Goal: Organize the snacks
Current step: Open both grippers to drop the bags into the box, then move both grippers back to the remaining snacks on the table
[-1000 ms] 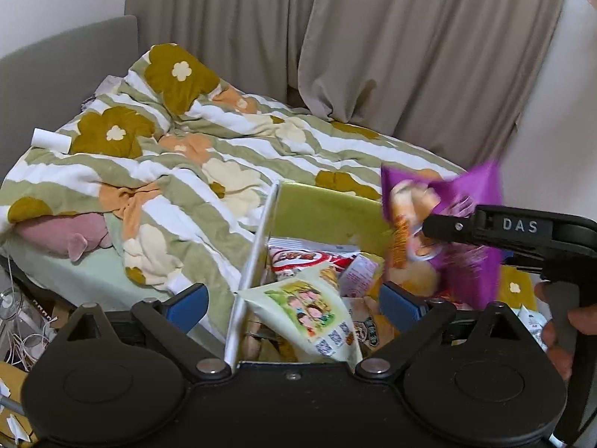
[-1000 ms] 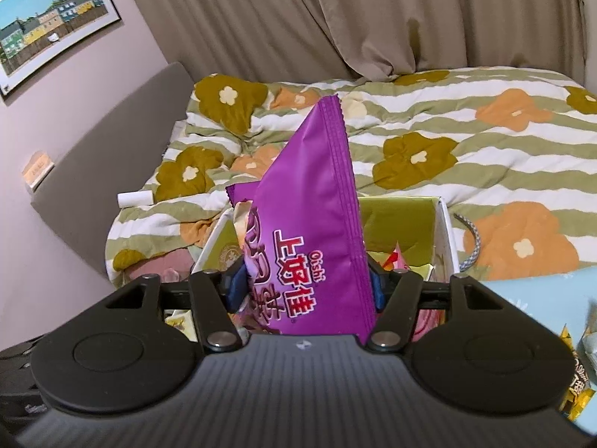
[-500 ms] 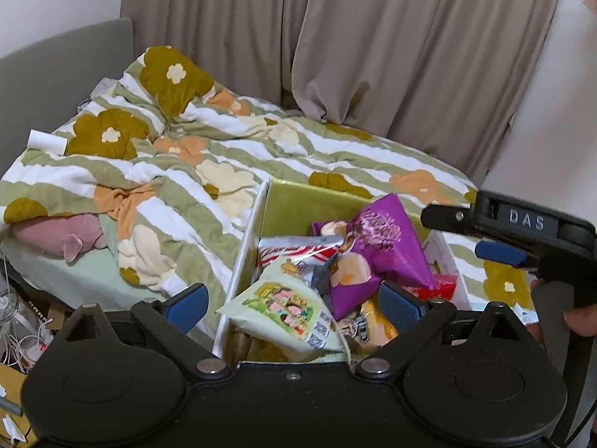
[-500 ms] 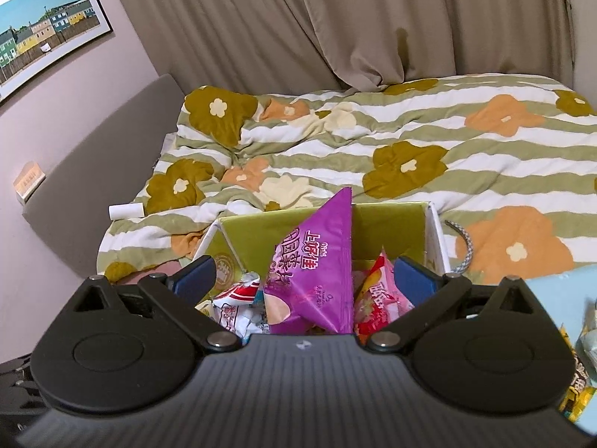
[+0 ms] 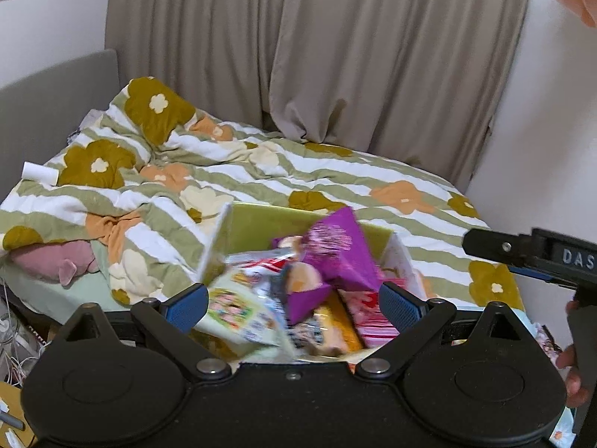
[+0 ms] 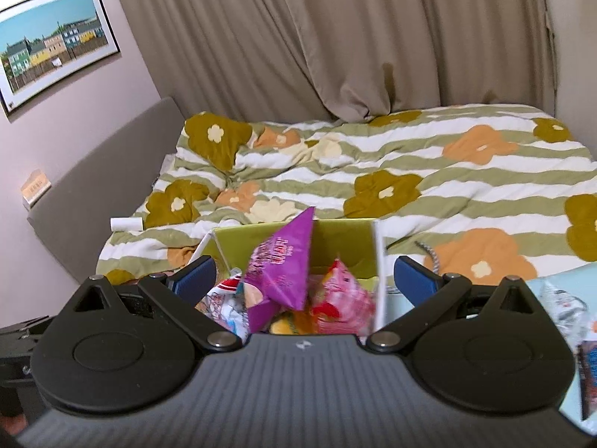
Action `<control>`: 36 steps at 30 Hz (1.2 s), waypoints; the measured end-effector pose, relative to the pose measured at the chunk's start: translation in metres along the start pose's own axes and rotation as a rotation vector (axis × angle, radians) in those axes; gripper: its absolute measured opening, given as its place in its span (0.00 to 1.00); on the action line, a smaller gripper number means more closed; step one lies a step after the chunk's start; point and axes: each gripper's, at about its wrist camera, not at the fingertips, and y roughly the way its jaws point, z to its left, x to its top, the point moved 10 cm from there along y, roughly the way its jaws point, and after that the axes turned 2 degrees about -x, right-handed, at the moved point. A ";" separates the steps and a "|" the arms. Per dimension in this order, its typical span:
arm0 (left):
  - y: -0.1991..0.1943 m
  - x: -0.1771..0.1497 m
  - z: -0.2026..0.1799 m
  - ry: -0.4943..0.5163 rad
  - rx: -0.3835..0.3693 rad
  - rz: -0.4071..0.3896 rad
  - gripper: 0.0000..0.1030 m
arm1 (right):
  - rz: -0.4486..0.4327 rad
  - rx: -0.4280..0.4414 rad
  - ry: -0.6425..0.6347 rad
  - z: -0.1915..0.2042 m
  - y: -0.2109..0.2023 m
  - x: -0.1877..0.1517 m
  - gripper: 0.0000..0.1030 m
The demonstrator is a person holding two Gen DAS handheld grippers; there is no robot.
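A green-lined box (image 5: 257, 231) stands at the bed's near edge, full of snack bags. A purple snack bag (image 5: 335, 257) lies on top of the pile, beside a pale green bag (image 5: 238, 313) and a pink-red bag (image 5: 369, 317). My left gripper (image 5: 293, 302) is open and empty just above the box's near side. In the right wrist view the purple bag (image 6: 283, 261) leans in the box (image 6: 343, 239) next to a pink bag (image 6: 343, 295). My right gripper (image 6: 304, 278) is open and empty, pulled back above the box; it also shows in the left wrist view (image 5: 530, 254).
A flowered striped duvet (image 5: 261, 171) covers the bed behind the box. More snack packets (image 6: 559, 306) lie on a light blue surface at the right. A white roll (image 5: 39, 175) lies by the grey headboard (image 5: 56, 93). Curtains hang behind.
My right gripper opened and let go of the purple bag, which dropped into the box. Both grippers have since drawn back and up a little.
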 end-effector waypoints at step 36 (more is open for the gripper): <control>0.131 -0.144 -0.243 -0.318 -0.121 0.203 0.95 | 0.096 -0.188 0.010 -0.342 -0.090 -0.080 1.00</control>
